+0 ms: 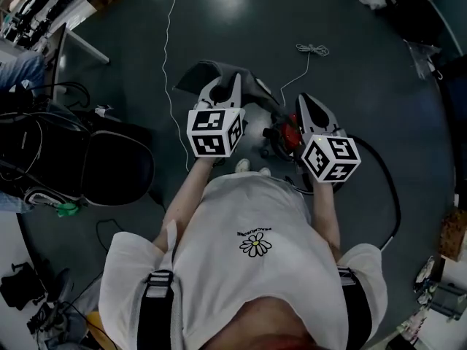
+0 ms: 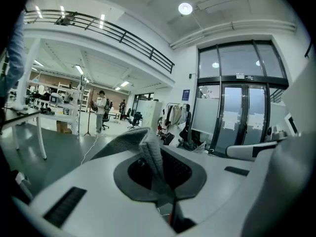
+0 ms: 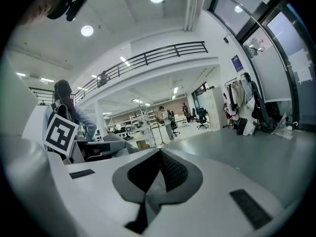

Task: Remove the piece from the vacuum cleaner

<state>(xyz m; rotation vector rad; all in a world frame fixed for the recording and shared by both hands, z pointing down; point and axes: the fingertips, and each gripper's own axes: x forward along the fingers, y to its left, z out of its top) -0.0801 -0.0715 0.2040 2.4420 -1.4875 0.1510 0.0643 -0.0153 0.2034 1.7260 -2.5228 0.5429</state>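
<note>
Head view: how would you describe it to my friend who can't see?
Seen from above, a person in white holds a grey piece in the left gripper; the right gripper is empty. A red vacuum cleaner sits below them.

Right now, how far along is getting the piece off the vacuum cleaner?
Looks done: the grey piece is pinched in the left gripper, held clear of the red vacuum cleaner on the floor. The right gripper is shut, empty. Likely left: putting it down.
</note>
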